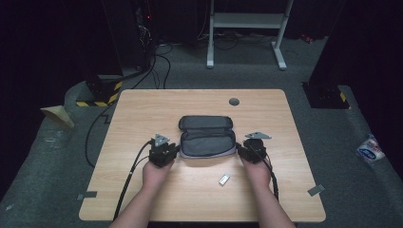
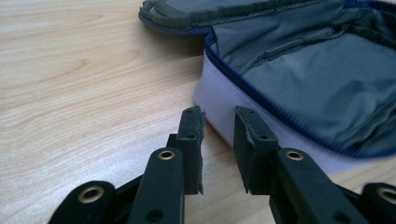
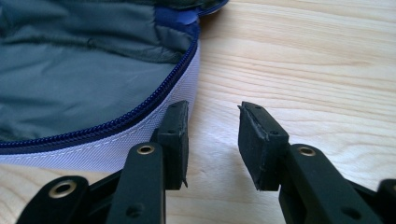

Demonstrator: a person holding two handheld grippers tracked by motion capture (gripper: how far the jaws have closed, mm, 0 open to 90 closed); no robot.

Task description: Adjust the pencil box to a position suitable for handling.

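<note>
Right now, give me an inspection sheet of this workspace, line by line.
Surface: light wooden table, a round grey cap near its far edge.
Job's things: pencil case unzipped and lying open, grey lining, blue zip.
Clutter: small silver flat object near the right hand.
Grippers: left gripper open at the case's left end; right gripper open at its right end; neither holds anything.
Cables: a black cable trails from each gripper.
Surroundings: dark floor, white stand, floor cables.

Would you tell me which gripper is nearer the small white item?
Right. The right gripper sits just up-right of the white item; the left gripper lies farther, up-left.
</note>
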